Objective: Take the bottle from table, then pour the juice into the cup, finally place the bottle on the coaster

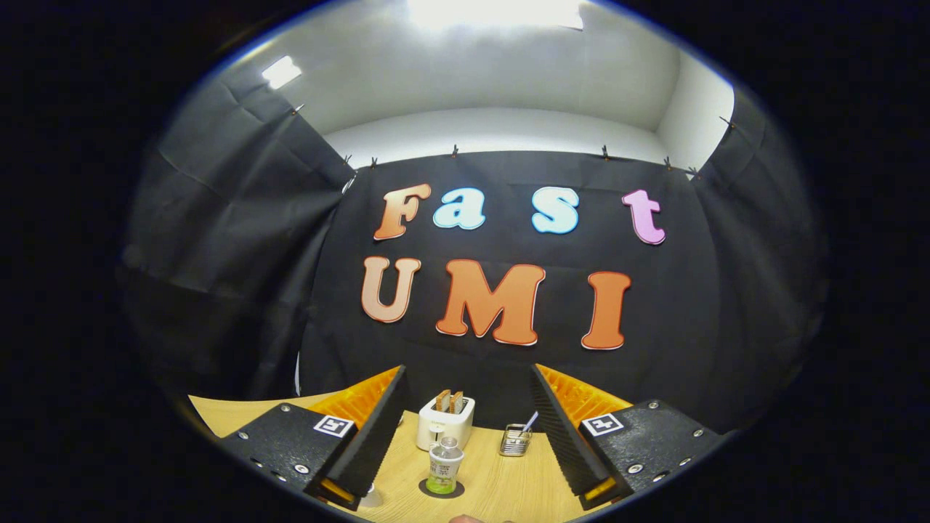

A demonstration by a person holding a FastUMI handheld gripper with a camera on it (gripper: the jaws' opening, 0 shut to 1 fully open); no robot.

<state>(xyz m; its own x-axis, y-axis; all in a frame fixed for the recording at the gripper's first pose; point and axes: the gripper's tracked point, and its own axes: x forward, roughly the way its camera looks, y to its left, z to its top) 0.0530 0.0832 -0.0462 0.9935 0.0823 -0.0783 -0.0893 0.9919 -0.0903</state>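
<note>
Wooden table (501,487) bears the bottle (444,466) on its coaster (441,489); claw (465,428) wide, empty.

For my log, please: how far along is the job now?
Nearly finished, it seems: the bottle stands upright on the dark coaster, with little juice left inside. In hand: nothing; the gripper is open, its fingers apart on either side of the bottle. Left: perhaps only to withdraw. The pour itself I cannot confirm.
</note>
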